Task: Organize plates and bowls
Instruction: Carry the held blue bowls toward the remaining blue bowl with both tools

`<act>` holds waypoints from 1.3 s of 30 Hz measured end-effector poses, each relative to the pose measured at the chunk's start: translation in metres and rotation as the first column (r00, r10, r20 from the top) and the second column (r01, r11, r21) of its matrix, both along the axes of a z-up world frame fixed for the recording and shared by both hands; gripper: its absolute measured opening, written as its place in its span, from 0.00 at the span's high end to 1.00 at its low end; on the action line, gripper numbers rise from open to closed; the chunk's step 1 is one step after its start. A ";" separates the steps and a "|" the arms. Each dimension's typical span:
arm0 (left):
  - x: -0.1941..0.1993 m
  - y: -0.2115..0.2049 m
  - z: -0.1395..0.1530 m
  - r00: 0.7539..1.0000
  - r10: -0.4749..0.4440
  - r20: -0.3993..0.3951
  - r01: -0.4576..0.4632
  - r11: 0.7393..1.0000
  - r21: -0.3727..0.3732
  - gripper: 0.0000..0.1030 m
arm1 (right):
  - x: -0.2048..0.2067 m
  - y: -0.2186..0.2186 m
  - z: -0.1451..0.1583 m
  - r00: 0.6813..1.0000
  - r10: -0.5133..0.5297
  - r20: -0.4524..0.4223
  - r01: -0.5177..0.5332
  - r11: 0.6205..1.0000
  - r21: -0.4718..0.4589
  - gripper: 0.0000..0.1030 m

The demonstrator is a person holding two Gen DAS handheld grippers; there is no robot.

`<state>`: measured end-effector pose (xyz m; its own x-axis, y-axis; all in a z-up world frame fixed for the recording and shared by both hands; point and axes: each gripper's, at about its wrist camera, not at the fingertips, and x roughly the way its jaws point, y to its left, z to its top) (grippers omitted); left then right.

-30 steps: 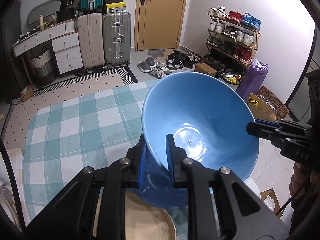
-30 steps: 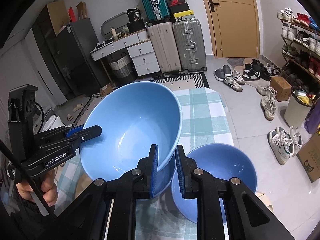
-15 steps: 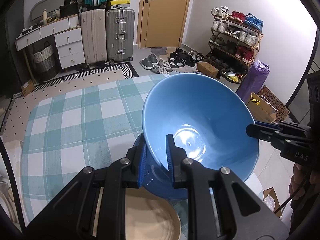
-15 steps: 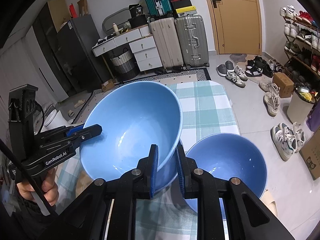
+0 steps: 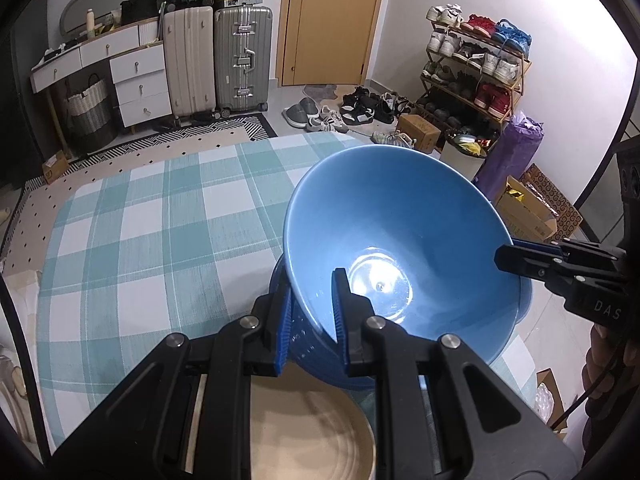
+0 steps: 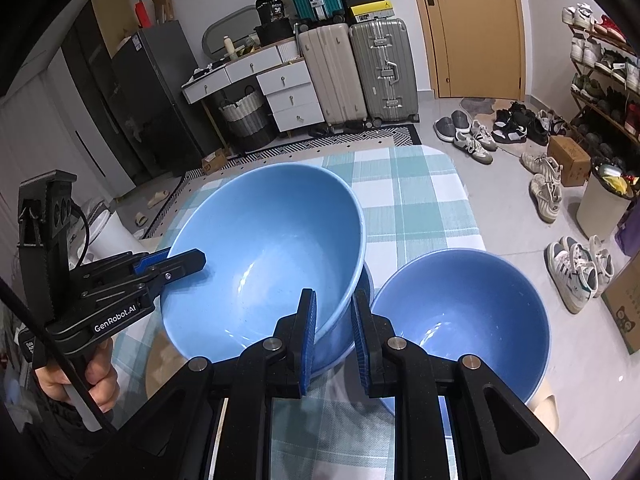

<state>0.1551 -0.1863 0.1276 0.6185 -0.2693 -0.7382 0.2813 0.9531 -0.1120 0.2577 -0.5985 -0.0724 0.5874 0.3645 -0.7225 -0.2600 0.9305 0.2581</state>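
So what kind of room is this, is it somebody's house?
Probably yes, a lived-in room of a home, near the front door. There is a shoe rack full of shoes, suitcases by a white dresser, and a table with a checked cloth.

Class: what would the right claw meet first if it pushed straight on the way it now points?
The wall of the big blue bowl it already grips; beyond that, probably the checked tablecloth, though depth is unclear.
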 end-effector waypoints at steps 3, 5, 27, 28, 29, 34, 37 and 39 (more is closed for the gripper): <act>0.004 0.003 -0.007 1.000 0.002 -0.008 -0.002 1.000 -0.001 0.86 | 0.001 0.001 -0.006 1.000 0.000 -0.007 0.000 1.000 0.000 0.82; 0.007 0.005 -0.013 1.000 0.003 -0.010 -0.003 1.000 0.001 0.86 | 0.001 0.002 -0.010 1.000 0.000 -0.012 0.000 1.000 -0.001 0.82; 0.027 0.010 -0.063 0.999 0.001 -0.037 0.000 1.000 0.021 0.86 | 0.010 0.015 -0.036 0.998 0.000 -0.057 -0.002 0.999 -0.047 0.82; 0.027 0.011 -0.065 0.999 0.000 -0.034 0.001 1.000 0.026 0.85 | 0.011 0.015 -0.037 0.998 0.000 -0.058 -0.003 0.999 -0.051 0.82; 0.028 0.010 -0.067 0.999 0.000 -0.033 0.001 1.000 0.031 0.85 | 0.012 0.016 -0.038 0.998 0.000 -0.059 -0.003 0.998 -0.055 0.82; 0.032 0.009 -0.076 1.000 0.001 -0.030 0.001 0.998 0.056 0.85 | 0.013 0.022 -0.042 0.998 -0.003 -0.060 -0.001 0.997 -0.075 0.82; 0.034 0.009 -0.082 0.999 -0.004 -0.032 0.006 0.998 0.064 0.85 | 0.015 0.024 -0.045 0.998 -0.007 -0.058 0.001 0.995 -0.100 0.82; 0.036 0.008 -0.087 0.999 -0.004 -0.040 0.006 0.998 0.067 0.84 | 0.015 0.026 -0.049 0.998 -0.003 -0.059 -0.004 0.993 -0.119 0.82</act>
<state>0.1913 -0.1780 0.0406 0.5872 -0.2217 -0.7785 0.2828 0.9573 -0.0592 0.2729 -0.5727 -0.1215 0.5421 0.2741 -0.7944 -0.2478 0.9554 0.1606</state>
